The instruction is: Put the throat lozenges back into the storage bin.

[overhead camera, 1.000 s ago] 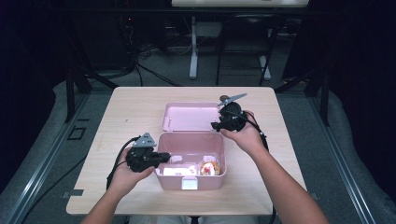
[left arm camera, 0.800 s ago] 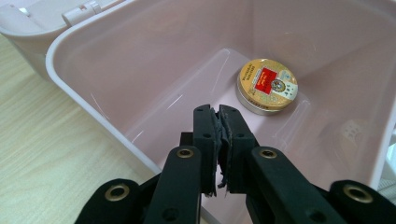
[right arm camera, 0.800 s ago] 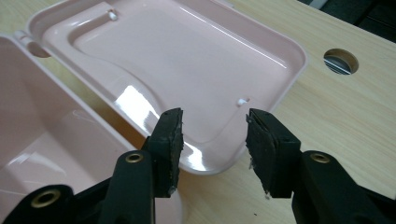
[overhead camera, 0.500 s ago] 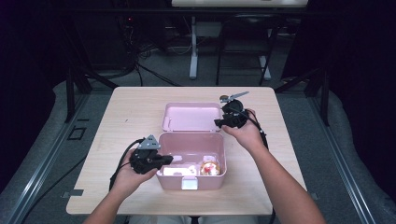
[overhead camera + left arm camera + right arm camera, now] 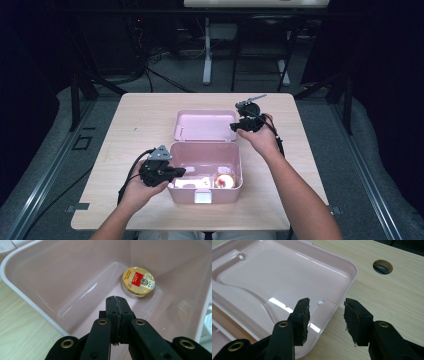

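An open pink box (image 5: 236, 160) stands at the table's near middle, and its lid (image 5: 205, 125) lies flat just behind it. A round gold tin with a red label (image 5: 137, 282) rests on the box floor (image 5: 82, 297); it also shows in the high view (image 5: 224, 181). My left gripper (image 5: 181, 171) reaches over the box's left wall, and in its own view it (image 5: 117, 302) is shut, pads pressed together with nothing between them. My right gripper (image 5: 234, 126) hovers at the lid's right edge. Seen from its own camera it (image 5: 325, 306) is open, straddling the corner of the lid (image 5: 274, 272) without touching it.
The light wooden table (image 5: 135, 125) has a round cable hole (image 5: 382, 266) beyond the lid's corner. A white latch (image 5: 202, 197) sits on the box's front wall. Something small and white (image 5: 190, 185) lies inside near the left gripper. Dark floor and stands surround the table.
The right gripper has shifted a little and sunk toward the lid's right edge. The left hand has stayed put at the box's left wall.
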Demonstrator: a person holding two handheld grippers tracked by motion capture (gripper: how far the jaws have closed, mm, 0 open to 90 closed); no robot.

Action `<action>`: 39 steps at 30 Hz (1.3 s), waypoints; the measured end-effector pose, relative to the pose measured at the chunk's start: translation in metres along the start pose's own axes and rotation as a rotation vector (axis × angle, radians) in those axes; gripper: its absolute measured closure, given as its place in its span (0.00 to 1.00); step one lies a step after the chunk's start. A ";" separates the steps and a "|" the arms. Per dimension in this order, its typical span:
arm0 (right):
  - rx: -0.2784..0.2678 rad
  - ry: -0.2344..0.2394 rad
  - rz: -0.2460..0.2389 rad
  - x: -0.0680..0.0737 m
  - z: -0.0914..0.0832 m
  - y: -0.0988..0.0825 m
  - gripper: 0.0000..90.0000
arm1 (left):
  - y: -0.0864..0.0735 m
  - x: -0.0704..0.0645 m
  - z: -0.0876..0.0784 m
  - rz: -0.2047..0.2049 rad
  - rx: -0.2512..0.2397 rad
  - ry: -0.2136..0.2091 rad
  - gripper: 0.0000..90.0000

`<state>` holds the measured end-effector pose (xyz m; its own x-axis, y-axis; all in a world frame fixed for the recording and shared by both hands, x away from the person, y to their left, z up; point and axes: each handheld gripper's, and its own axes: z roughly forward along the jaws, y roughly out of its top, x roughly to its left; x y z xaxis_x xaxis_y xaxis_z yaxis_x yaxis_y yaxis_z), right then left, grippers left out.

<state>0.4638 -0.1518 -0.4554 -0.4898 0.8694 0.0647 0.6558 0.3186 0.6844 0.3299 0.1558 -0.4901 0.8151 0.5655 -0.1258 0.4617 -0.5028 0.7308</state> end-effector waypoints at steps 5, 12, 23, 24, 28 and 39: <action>0.001 -0.010 0.003 -0.001 0.006 0.004 0.61 | 0.000 -0.001 0.000 0.001 0.003 0.004 1.00; -0.003 -0.028 0.050 -0.007 0.015 0.007 0.61 | 0.000 -0.001 0.000 0.001 0.006 0.000 1.00; 0.002 -0.048 0.110 -0.020 0.031 0.006 0.63 | -0.001 -0.001 0.000 0.002 0.008 -0.006 1.00; 0.003 -0.053 0.108 -0.021 0.032 0.006 0.64 | -0.001 -0.001 0.000 0.002 0.008 -0.006 1.00; 0.014 -0.051 0.138 -0.023 0.037 0.006 0.66 | -0.001 -0.001 0.000 0.002 0.009 -0.009 1.00; 0.035 -0.063 0.211 -0.022 0.047 0.010 0.72 | -0.001 -0.001 0.000 -0.001 0.004 -0.013 1.00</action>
<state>0.5084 -0.1504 -0.4840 -0.3036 0.9396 0.1581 0.7599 0.1387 0.6350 0.3288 0.1558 -0.4908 0.8188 0.5578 -0.1355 0.4643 -0.5048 0.7277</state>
